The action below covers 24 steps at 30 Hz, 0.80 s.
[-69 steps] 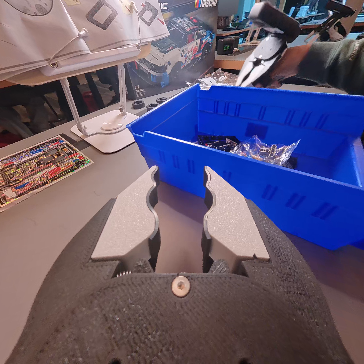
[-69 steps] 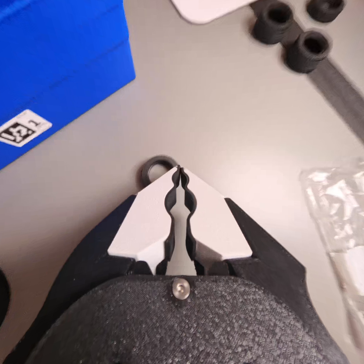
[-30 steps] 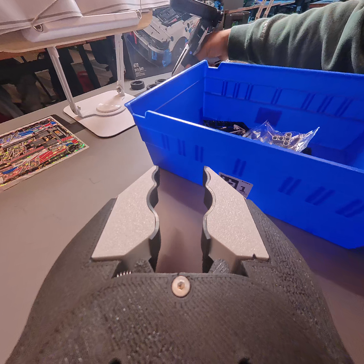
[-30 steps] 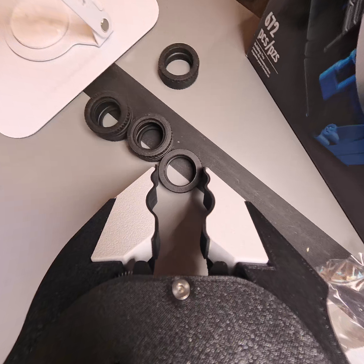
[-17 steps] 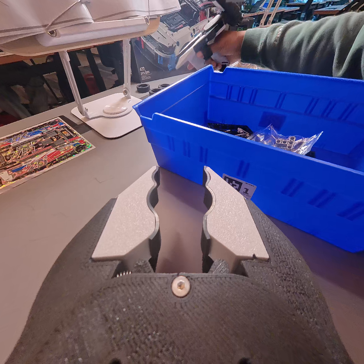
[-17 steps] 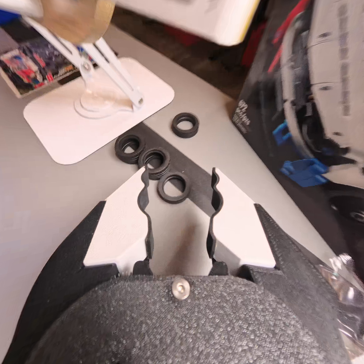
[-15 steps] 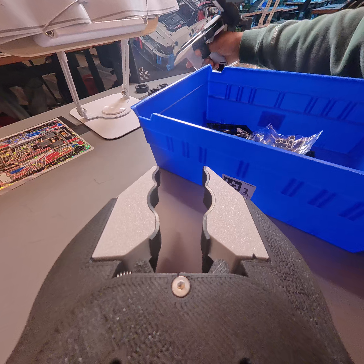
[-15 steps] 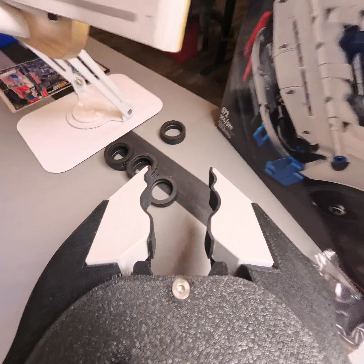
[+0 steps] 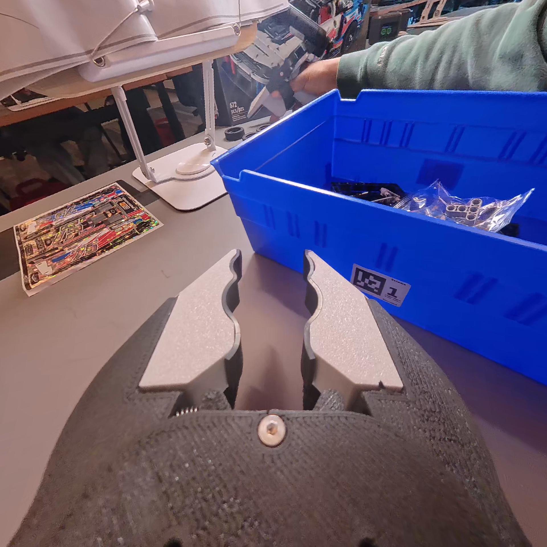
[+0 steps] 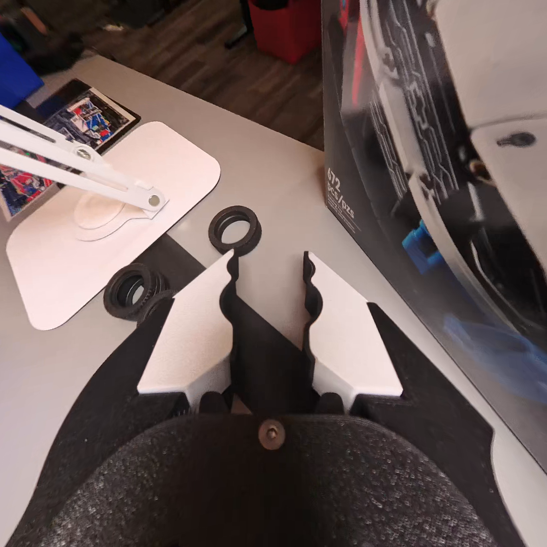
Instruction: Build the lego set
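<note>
Left gripper (image 9: pixel 270 259) is held parted and empty over the grey counter (image 9: pixel 88 325), just before the blue bin (image 9: pixel 384 251) where bagged lego parts (image 9: pixel 464 208) lie. Right gripper (image 10: pixel 269 257) is spread wide, empty, near black tyres (image 10: pixel 235 229) beside the set box (image 10: pixel 414 148).

Bags (image 9: pixel 470 207) in bin (image 9: pixel 370 254) (tyres (image 9: pixel 233 133) seemingly behind)

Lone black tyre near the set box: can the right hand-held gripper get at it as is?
Probably yes: the right hand-held gripper is open and empty, the tyre lies just beyond its left fingertip with nothing between.
</note>
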### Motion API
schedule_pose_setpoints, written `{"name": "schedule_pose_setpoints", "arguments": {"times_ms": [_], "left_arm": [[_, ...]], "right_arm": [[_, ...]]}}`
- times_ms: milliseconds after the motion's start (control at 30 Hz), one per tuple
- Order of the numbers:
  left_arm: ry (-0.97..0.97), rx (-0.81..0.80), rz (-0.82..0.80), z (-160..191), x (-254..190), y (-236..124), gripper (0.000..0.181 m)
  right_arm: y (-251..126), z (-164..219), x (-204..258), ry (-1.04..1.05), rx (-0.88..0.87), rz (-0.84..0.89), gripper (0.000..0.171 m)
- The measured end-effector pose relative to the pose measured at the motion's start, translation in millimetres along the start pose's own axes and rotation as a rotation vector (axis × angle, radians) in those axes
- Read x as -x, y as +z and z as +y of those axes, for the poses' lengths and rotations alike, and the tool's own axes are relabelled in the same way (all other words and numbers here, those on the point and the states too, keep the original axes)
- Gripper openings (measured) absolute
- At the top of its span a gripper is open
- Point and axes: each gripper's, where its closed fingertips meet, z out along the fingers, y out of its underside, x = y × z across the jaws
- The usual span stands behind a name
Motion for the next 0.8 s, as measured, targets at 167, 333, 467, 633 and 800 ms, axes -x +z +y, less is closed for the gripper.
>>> {"name": "schedule_pose_setpoints", "arguments": {"times_ms": [167,333,467,633,800], "left_arm": [[-0.002,0.015,0.0,3.1,1.0,5.2,0.039],[0.003,0.017,-0.001,3.8,1.5,4.6,0.039],[-0.01,0.002,-0.003,1.2,4.1,1.5,0.039],[-0.009,-0.012,0.009,-1.8,2.9,-0.5,0.039],[-0.017,-0.041,0.024,-8.1,1.2,-3.9,0.039]], "right_arm": [[23.6,-3.5,9.5,-0.094,0.097,0.053,0.049],[40.0,-6.1,10.6,-0.158,0.152,0.115,0.03],[36.9,-2.4,10.1,-0.199,0.194,0.124,0.003],[5.3,8.1,-4.6,-0.153,0.212,0.151,0.003],[-47.0,29.4,-18.4,-0.111,0.258,0.22,0.003]]}}
